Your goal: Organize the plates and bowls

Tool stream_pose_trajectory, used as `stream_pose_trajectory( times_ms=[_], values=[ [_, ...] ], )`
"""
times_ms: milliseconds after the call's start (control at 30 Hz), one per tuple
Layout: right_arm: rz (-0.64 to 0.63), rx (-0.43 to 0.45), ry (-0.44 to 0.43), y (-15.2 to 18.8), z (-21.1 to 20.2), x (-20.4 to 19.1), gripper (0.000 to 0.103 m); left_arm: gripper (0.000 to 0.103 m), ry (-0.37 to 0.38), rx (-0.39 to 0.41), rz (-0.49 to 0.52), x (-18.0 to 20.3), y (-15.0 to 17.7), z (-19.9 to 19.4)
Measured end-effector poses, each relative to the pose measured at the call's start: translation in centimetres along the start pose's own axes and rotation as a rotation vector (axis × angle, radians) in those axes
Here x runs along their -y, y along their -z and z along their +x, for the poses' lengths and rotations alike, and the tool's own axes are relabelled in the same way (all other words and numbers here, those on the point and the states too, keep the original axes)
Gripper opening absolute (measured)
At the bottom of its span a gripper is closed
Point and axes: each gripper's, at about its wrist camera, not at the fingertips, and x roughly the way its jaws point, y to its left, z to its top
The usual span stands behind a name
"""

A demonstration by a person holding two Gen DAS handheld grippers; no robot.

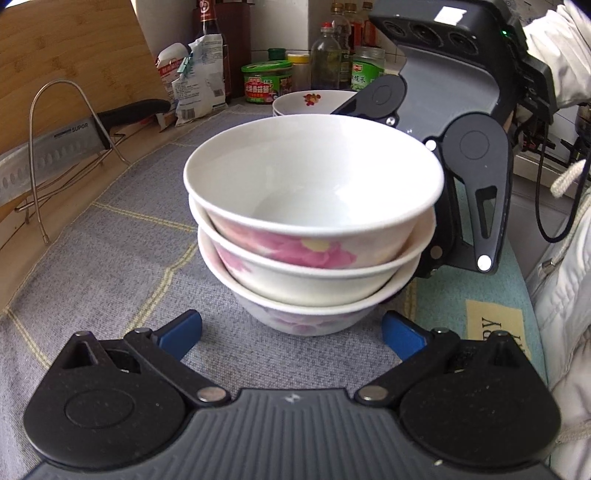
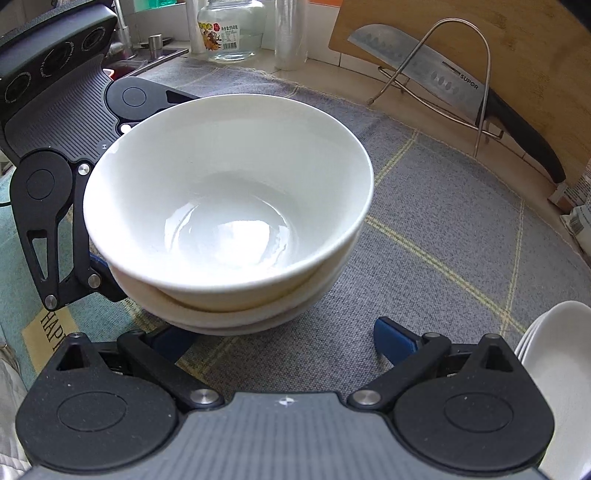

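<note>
A stack of three white bowls with pink flowers (image 1: 314,236) stands on the grey cloth (image 1: 110,266); it also shows in the right wrist view (image 2: 229,206). My left gripper (image 1: 291,332) is open, its blue fingertips (image 1: 181,330) on either side of the bottom bowl's base. My right gripper (image 2: 284,341) is open too, just before the stack from the other side. Each gripper shows in the other's view, the right one (image 1: 465,184) and the left one (image 2: 55,184). Another floral bowl stack (image 1: 310,101) sits behind. White plates (image 2: 557,362) lie at the right.
A cleaver (image 2: 454,85) rests on a wire rack (image 1: 55,147) against a wooden board (image 1: 74,55). Bottles and jars (image 1: 325,62) and food packets (image 1: 199,81) line the back. A glass jar (image 2: 231,29) stands at the far edge.
</note>
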Motion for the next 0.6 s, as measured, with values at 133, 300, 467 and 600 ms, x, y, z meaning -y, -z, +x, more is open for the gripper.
stream_pose_trajectory(
  times_ms=[133, 300, 467, 600],
  values=[
    [-0.022, -0.004, -0.015, -0.2, 0.1, 0.1, 0.103, 0.103, 0.029, 0.005, 0.029, -0.3, -0.1, 0.1],
    [-0.050, 0.008, -0.031, -0.1, 0.0, 0.2, 0.103, 0.103, 0.052, 0.013, 0.051, -0.7, -0.3, 0.4],
    [-0.064, 0.013, -0.040, 0.0, 0.0, 0.3, 0.103, 0.103, 0.065, 0.015, 0.062, -1.0, -0.5, 0.8],
    [-0.065, 0.006, -0.040, -0.3, 0.2, 0.3, 0.103, 0.103, 0.077, 0.011, 0.074, -1.2, -0.7, 0.9]
  ],
)
